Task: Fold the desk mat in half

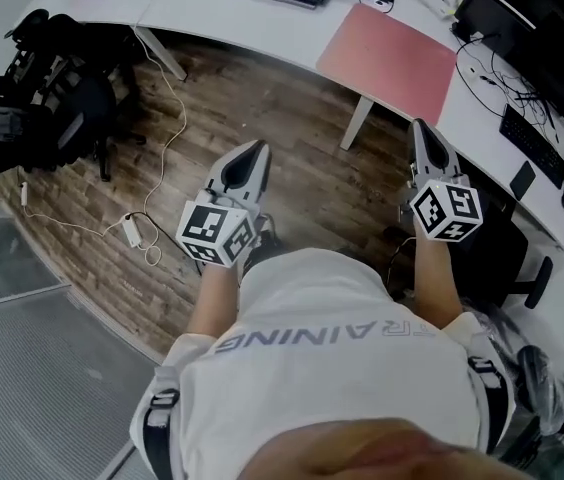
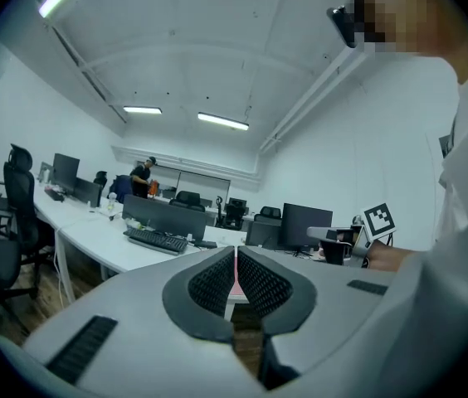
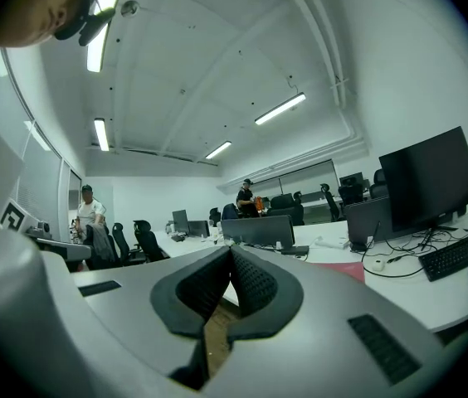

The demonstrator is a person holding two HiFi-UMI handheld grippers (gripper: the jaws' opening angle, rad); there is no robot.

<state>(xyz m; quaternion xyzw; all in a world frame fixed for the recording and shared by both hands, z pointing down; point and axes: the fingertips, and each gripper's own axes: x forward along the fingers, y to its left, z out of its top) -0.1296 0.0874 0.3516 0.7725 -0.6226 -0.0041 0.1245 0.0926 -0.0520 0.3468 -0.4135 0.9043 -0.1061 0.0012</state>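
On the white desk [image 1: 262,23] lies the pink desk mat [image 1: 387,63] (flat, unfolded); left gripper [image 1: 256,148] and right gripper [image 1: 421,126] hang short of it, jaws pressed together, empty

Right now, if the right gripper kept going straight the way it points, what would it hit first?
Probably the front edge of the white desk, by the pink desk mat; nothing seems to stand between it and the right gripper. Height is hard to judge.
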